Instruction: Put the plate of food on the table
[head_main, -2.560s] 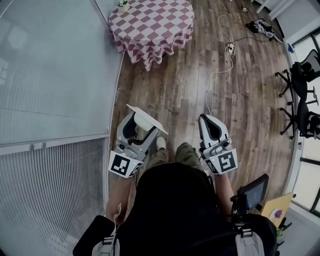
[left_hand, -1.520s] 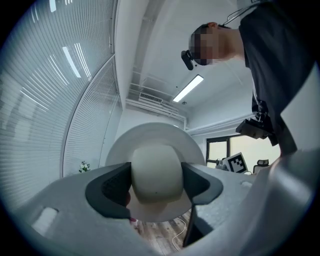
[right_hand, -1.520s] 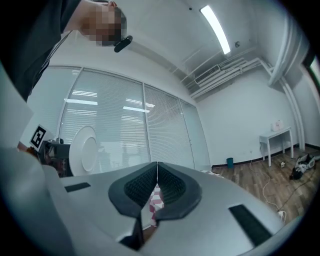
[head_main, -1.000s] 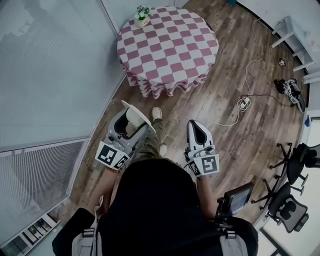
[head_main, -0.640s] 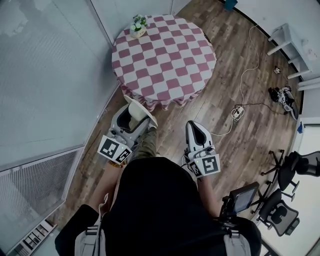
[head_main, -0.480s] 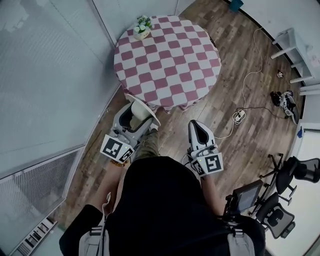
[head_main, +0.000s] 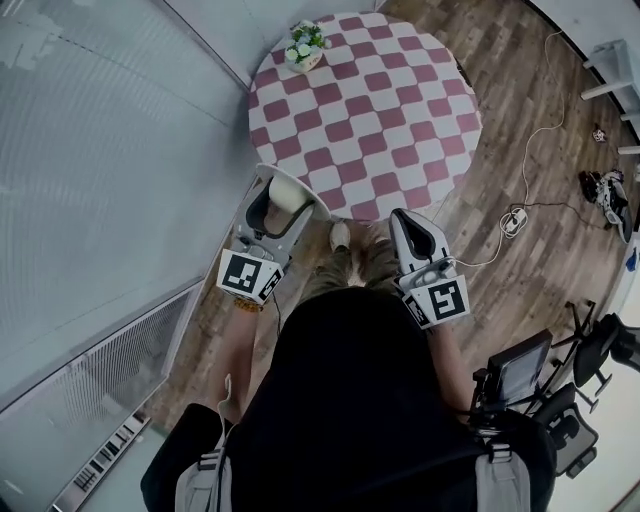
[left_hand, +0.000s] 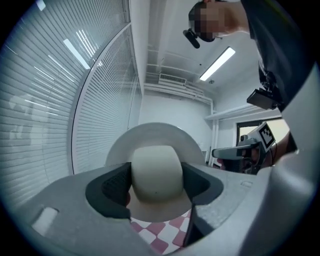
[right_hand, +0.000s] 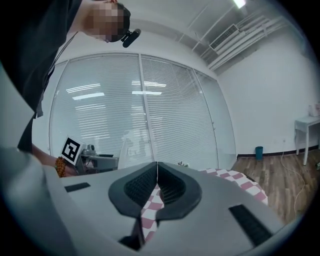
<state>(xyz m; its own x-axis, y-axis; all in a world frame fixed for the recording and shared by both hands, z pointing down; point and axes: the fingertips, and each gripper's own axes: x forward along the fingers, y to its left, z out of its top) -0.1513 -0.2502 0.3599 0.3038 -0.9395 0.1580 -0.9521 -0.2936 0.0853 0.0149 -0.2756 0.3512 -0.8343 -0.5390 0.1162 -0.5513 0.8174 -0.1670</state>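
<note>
Beside the checked table (head_main: 372, 112), plate of food (head_main: 301, 191) in left claw (head_main: 279, 200)

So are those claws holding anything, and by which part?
The left gripper clamps the cream mound on the plate, not the rim; right gripper shut, empty.

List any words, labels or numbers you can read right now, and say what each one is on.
No readable text in any view.
left gripper: its cube bears a black-and-white square marker, a pattern and not letters.
right gripper: the same kind of marker, no words.
screen at the person's right: too small to read.
plate and table: no print, only the cloth's checks.
</note>
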